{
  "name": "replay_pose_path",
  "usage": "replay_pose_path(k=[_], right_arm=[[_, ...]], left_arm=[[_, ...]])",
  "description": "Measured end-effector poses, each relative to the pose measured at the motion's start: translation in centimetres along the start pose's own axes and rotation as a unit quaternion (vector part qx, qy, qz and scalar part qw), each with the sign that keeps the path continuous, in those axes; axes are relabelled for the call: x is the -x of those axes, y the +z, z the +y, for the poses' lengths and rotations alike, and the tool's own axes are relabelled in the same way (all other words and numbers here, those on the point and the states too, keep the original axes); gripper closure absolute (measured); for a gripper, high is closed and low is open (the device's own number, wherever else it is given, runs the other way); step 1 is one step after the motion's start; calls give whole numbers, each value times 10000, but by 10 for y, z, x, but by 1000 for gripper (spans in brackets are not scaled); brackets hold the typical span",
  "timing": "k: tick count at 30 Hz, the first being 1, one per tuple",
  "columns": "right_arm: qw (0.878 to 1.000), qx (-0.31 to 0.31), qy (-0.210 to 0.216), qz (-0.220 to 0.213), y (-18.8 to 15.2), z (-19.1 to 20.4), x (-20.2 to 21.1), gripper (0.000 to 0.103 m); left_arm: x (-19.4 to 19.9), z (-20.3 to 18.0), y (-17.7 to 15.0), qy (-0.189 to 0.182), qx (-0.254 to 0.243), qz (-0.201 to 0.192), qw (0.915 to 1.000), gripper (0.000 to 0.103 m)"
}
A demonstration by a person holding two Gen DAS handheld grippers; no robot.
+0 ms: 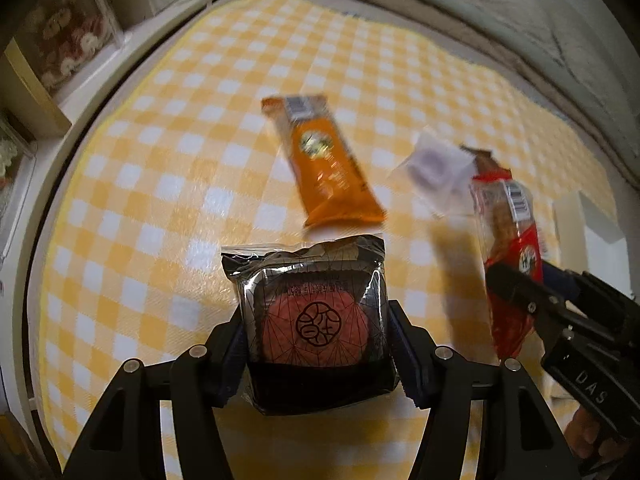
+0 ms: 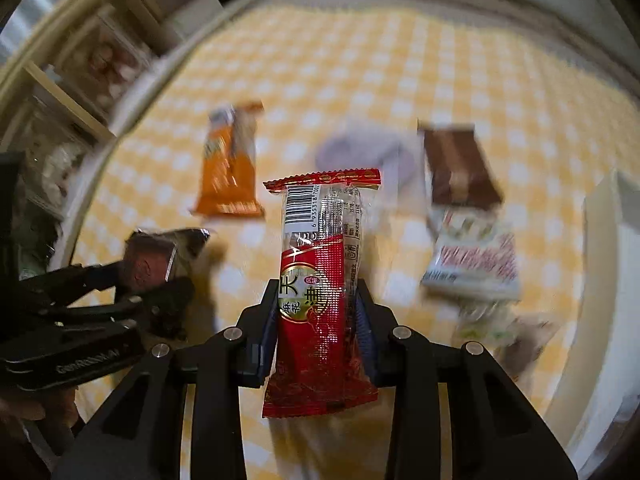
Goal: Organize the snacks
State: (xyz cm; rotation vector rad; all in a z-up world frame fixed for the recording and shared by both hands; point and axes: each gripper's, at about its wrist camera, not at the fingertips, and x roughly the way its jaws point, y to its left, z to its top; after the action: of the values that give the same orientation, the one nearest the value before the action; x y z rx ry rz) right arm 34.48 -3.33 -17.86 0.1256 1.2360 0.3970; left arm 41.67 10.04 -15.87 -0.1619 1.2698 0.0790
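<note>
- Black cake pack [image 1: 316,320]: clamped in left gripper [image 1: 316,344], above the checked bench [image 1: 160,200].
- Red stick pack [image 2: 320,292]: clamped in right gripper [image 2: 316,320], long axis along fingers, just right of the left.

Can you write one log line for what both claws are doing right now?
left claw: holds black cake pack | right claw: holds red snack pack | orange pack: on table
</note>
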Motion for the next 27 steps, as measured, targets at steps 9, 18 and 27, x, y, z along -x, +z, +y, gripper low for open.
replay_pose_path(k=[9,18,27], right_arm=[[9957,41,-119,-923,1,-6,61,68],[9874,-42,-278,-1559,-9,-24,117,68],[9790,-309,-488,-1954,-30,-74,175,68]], left_arm=[[63,-19,-8,-100,-133,-889,9959,42],[113,-46,-26,-438,-149,-1606,9859,42],[137,-86,-46,-907,-527,-1890,9764,42]])
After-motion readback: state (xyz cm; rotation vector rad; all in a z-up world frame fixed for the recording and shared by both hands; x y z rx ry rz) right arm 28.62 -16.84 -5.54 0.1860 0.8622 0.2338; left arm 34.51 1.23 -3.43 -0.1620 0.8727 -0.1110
